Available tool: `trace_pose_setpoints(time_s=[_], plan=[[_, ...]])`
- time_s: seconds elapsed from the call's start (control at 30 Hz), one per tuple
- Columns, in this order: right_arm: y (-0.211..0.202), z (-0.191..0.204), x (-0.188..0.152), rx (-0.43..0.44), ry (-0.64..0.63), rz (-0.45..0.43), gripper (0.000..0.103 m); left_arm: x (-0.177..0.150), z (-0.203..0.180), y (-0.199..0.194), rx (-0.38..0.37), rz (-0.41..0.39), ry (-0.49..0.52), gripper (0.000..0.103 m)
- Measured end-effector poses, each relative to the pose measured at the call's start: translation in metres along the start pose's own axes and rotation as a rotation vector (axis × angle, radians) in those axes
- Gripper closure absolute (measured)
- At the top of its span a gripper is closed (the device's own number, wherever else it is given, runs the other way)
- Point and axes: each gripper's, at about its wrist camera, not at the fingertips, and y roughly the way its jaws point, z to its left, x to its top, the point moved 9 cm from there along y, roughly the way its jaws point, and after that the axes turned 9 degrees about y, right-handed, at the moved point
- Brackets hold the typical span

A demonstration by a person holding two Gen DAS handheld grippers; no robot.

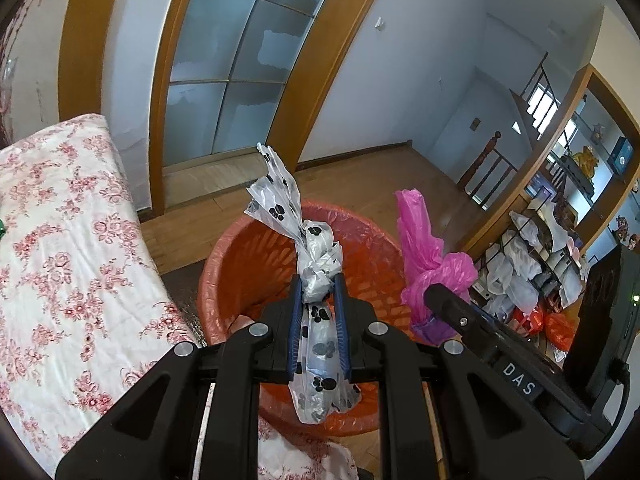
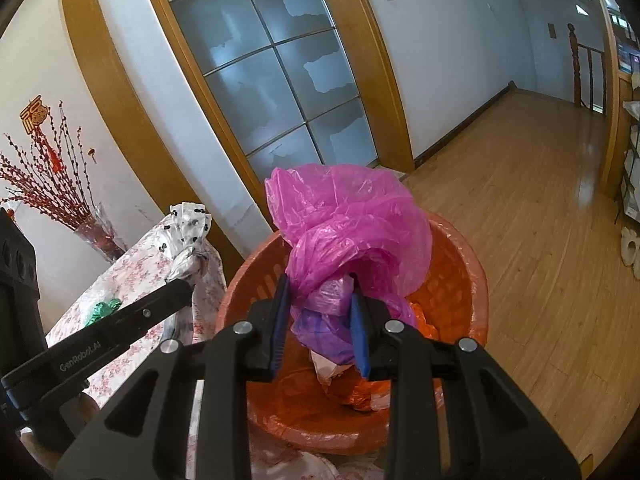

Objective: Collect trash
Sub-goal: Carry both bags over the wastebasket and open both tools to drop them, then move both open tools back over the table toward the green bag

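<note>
Black linkages of the left gripper fill the near edge of the left wrist view, and its blue-padded fingers are drawn narrow around a knotted white bag with black paw prints. One twisted tail of that bag stands up past the fingertips, while the rest hangs down between the fingers. Just beyond and below sits the orange basket, lined with orange plastic, on a wooden floor. To the left lies a table under a floral cloth. To the right, the right gripper reaches in, its tip buried in a pink bag. A frosted glass door stands far behind.

From the right wrist view, the near black frame leads to blue-padded fingers of the right gripper, pinched on the gathered neck of the pink bag, which billows above the fingertips over the orange basket. Crumpled plastic lies inside the basket. At left, the left gripper holds the paw-print bag beside the basket, over the floral cloth. A vase of red branches stands far left.
</note>
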Motion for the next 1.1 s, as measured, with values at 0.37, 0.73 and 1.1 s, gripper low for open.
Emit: trace_pose_setpoints(time_s=[0.37,0.73,1.1], plan=[[0.008,0.000,0.003,0.006,0.020,0.005,0.071,-0.002,0.002,0.012,-0.002,0.031,-0.005,0.087],[0.009,-0.007,0.003,-0.009,0.052,0.013,0.054,-0.014,0.039,0.004,0.096,0.051,-0.062,0.051],[0.011,0.022,-0.014,0.022,-0.007,0.053,0.052,-0.046,0.117,-0.048,0.295,0.070,-0.096,0.050]])
